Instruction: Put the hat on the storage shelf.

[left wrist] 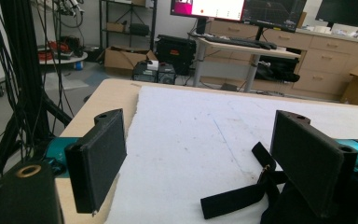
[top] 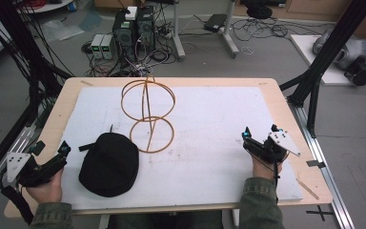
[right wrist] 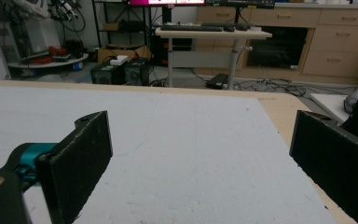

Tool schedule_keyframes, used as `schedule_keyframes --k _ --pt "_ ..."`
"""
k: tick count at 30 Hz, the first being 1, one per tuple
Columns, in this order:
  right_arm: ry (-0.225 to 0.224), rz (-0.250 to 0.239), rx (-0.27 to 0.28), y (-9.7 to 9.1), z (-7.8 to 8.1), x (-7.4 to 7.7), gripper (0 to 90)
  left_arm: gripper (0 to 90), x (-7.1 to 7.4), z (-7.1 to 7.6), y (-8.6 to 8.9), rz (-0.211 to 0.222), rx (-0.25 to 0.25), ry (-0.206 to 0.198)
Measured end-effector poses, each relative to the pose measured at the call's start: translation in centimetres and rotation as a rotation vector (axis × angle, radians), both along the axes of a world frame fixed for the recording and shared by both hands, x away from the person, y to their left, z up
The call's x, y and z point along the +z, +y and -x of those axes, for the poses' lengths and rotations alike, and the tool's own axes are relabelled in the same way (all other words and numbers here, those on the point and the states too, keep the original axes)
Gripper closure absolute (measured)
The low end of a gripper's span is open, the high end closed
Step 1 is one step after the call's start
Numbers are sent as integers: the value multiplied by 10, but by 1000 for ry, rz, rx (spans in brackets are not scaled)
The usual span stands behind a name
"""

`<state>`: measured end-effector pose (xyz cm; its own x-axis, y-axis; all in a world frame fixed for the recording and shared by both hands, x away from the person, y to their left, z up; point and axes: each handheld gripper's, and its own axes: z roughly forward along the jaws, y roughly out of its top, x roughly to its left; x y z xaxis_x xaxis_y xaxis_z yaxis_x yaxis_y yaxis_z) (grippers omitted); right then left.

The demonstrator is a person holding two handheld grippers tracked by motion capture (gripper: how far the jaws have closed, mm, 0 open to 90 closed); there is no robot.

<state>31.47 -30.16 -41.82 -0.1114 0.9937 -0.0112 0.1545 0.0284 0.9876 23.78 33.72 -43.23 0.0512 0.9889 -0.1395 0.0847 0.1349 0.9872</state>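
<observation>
Black bag (top: 109, 164): lies on the white sheet (top: 209, 143) at the near left of the desk (top: 57, 119), soft and domed; whether anything is inside cannot be told (no opening faces the high view).
Bag strap (left wrist: 235, 196): a flat black strap with a small metal fitting trails off the bag onto the sheet; the left gripper view shows it close up, lying in the gap between the jaws, while from above it reads as a short tab at the bag's left edge.
Wire frame (top: 147, 114): two tan rings joined by thin rods, standing just beyond the bag near the middle of the sheet, apart from both tools.
Left tool (top: 52, 149): held in the left hand (top: 45, 188) at the desk's near left corner, just beside the bag; jaws released and wide, pads pressing on nothing.
Right tool (top: 259, 132): held at the right edge of the sheet, well apart from the bag; its own view shows the jaws spread over bare sheet, gripping nothing.
Background: the gripper views add a far room with monitors, a keyboard stand and wooden drawers; the high view shows floor cables and computer boxes beyond the desk.
</observation>
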Motion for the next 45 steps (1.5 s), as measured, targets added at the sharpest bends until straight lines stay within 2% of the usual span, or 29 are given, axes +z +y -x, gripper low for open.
schedule_keyframes --k 10,29,39,45 --pt "-4 -5 3 1 -2 -1 48 187 0 2 4 16 5 -2" --pt "-10 -6 2 3 0 0 47 186 1 2 2 -11 10 -16" --pt "-5 -6 1 3 -1 0 47 185 4 4 -1 -23 -8 -21" --pt "1 -7 7 3 -1 -1 48 185 11 4 -8 -34 -47 -34"
